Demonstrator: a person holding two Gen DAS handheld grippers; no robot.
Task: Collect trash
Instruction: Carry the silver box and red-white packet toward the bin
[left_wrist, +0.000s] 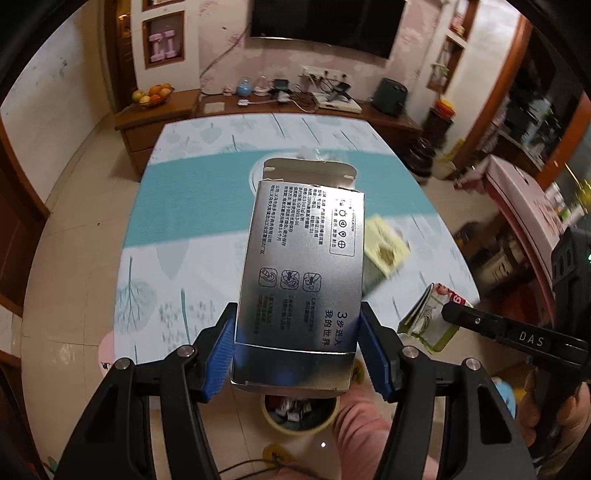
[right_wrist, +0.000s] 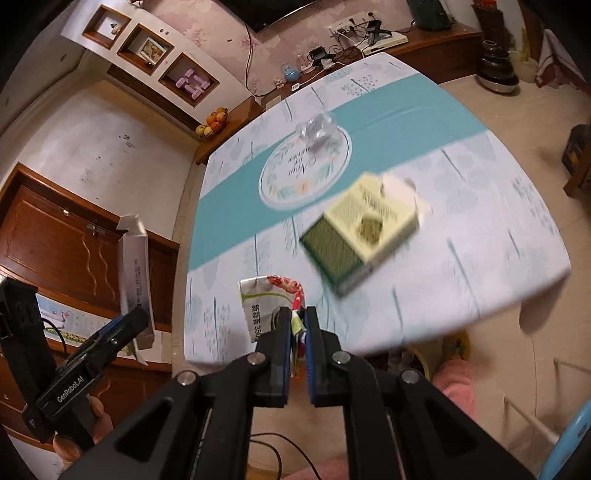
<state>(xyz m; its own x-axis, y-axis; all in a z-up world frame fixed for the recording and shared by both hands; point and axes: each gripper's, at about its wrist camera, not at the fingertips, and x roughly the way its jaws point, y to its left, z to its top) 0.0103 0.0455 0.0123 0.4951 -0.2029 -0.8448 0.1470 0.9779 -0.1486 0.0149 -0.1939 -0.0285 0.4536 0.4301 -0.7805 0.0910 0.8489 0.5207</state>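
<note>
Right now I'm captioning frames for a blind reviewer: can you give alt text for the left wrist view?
The left gripper clamps a flat silver carton above a yellow trash bin on the floor. Behind it a table with a teal-striped cloth holds a green-and-yellow box; the right gripper holds a flattened wrapper at right.

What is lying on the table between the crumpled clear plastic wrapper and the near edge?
A pale yellow and green cardboard box lies there, blurred, on the tablecloth nearer than the crumpled clear plastic wrapper; the right wrist view shows it best.
</note>
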